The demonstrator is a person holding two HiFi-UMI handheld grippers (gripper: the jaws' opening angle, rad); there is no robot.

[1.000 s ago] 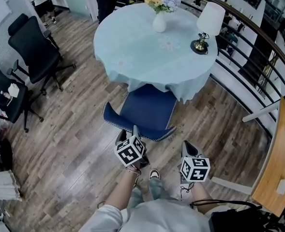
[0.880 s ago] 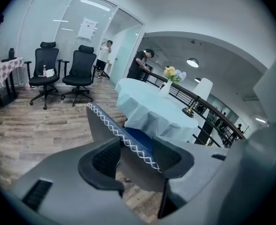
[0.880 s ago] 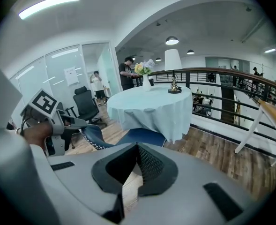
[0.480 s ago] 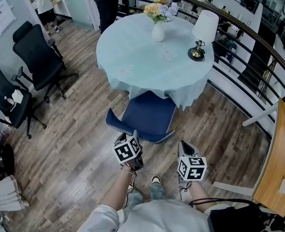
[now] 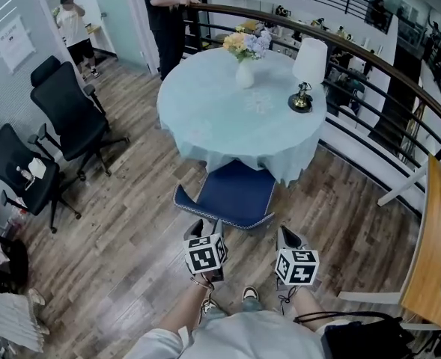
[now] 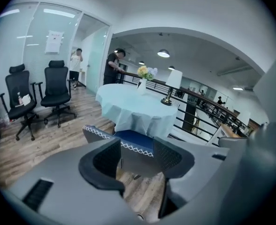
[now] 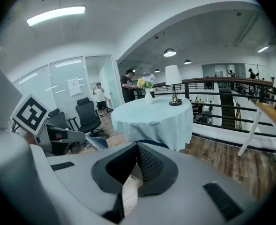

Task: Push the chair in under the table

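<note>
Poised behind chair (image 5: 231, 193) with left gripper (image 6: 137, 154) spread wide and empty, right gripper (image 7: 137, 150) closed on nothing; flowers (image 5: 244, 42) in vase (image 5: 245, 75) on table (image 5: 220, 122).

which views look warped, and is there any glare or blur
Left gripper view: heavy fisheye, black corners, yet the round table stays sharp. Right gripper view: same fisheye, the railing bows, the ceiling light strip blows out white. Head view: milder bend, even light, no hard shadows.

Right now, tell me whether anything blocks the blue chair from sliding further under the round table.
Nothing visible does: the blue chair already sits partly under the round table; its cloth hides what's beneath.
</note>
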